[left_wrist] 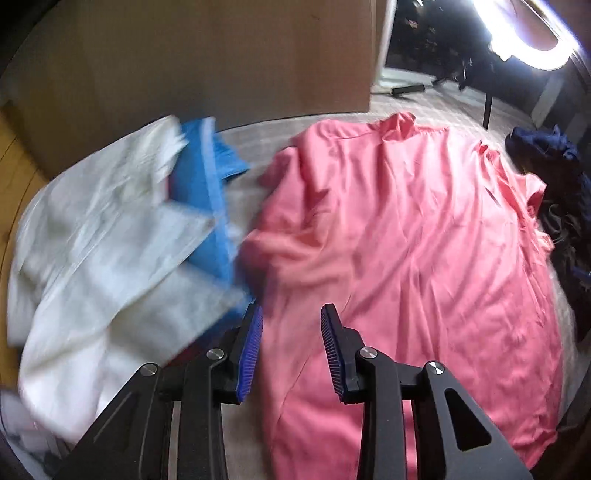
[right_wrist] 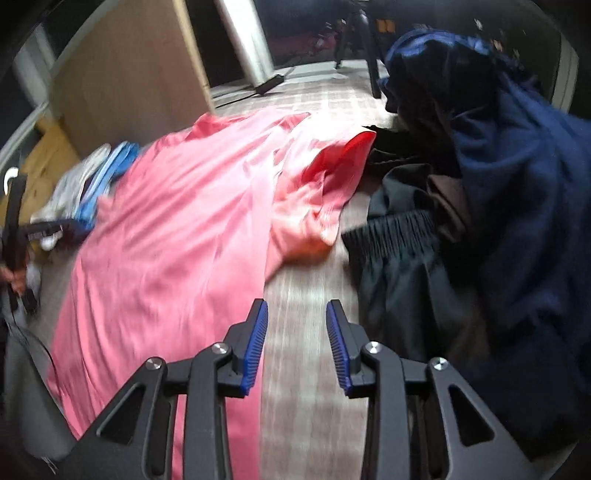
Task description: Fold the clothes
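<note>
A pink shirt lies spread flat on the pale surface, collar at the far end; it also shows in the right wrist view, with one sleeve crumpled at its right side. My left gripper is open and empty, just above the shirt's near left part. My right gripper is open and empty, over the bare surface just right of the shirt's edge. The left gripper also shows at the far left of the right wrist view.
A stack of white and blue folded clothes lies left of the shirt. A pile of dark navy and black clothes lies right of it. A wooden panel stands behind. A bright ring lamp glares at the back right.
</note>
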{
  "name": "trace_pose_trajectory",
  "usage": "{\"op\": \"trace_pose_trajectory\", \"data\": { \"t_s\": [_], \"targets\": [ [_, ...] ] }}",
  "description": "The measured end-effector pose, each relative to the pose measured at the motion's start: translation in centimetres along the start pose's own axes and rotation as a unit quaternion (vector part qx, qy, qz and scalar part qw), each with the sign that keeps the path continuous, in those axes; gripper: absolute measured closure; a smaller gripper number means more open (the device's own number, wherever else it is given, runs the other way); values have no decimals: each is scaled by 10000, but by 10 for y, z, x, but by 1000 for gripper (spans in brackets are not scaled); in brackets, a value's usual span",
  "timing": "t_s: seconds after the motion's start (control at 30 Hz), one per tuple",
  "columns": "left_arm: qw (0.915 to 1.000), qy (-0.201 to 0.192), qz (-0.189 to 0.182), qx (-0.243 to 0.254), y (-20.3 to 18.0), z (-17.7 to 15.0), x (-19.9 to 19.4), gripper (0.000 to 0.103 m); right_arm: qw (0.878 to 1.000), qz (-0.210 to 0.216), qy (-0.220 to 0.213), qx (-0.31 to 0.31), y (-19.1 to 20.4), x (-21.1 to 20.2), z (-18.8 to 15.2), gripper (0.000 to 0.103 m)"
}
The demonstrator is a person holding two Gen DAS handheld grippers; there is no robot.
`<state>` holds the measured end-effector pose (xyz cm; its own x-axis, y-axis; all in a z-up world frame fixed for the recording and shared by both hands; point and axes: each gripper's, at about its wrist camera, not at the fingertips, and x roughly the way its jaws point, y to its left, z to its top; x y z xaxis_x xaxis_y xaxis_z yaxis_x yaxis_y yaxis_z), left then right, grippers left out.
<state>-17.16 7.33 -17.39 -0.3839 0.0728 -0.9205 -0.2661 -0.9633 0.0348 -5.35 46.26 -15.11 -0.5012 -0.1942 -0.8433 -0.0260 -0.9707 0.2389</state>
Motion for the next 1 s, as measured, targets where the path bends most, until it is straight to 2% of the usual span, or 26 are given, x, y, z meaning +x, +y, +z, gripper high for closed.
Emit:
{"op": "trace_pose_trajectory", "data": {
  "t_s": [0.1, 0.17, 0.3, 0.33, 0.37, 0.4, 0.43, 0.47, 0.5, 0.63, 0.7, 0.8, 0.93, 1.0],
  "targets": [
    [9992, 116, 226, 318, -12, 20, 16, 72, 9999, -39, -10, 127, -3, 14, 17, 70],
    [9982, 200, 376, 424, -10, 22, 21, 72, 9998, 26, 18, 219, -5, 25, 25, 69],
    [9976, 293, 464, 419, -9, 34, 40, 72, 9994, -19, 169, 305, -7, 50, 38, 68],
    [9975, 295, 480, 427, -8, 36, 42, 73, 9992, 1, 173, 351, -8, 56, 41, 68],
    [9974, 298, 463, 461, -7, 36, 44, 84, 9992, 51, 100, 373, -9, 59, 43, 68],
    [9973, 301, 445, 495, -6, 36, 45, 95, 9992, 59, 68, 385, -10, 60, 45, 74],
    [9972, 304, 426, 529, -6, 36, 47, 101, 9992, 52, 59, 397, -10, 62, 47, 85],
    [9971, 308, 408, 563, -5, 37, 49, 102, 9992, 51, 93, 390, -10, 63, 49, 101],
    [9965, 267, 487, 617, -4, 36, 49, 102, 9994, 15, 76, 334, -9, 61, 50, 101],
    [9950, 183, 682, 702, 4, 33, 47, 102, 9944, -835, -655, 31, -13, 23, 53, 101],
    [9945, 195, 765, 690, 8, 33, 49, 102, 9952, -811, -554, -3, -14, 23, 55, 101],
    [9929, 205, 870, 787, 6, 33, 51, 102, 9944, -1008, -251, -205, -12, 38, 55, 101],
    [9919, 210, 945, 816, 7, 33, 52, 102, 9762, -2126, -329, -262, -20, 36, 55, 102],
    [9925, 196, 939, 764, 9, 34, 51, 102, 9781, -2019, -501, -111, -26, 22, 58, 102]
  ]
}}
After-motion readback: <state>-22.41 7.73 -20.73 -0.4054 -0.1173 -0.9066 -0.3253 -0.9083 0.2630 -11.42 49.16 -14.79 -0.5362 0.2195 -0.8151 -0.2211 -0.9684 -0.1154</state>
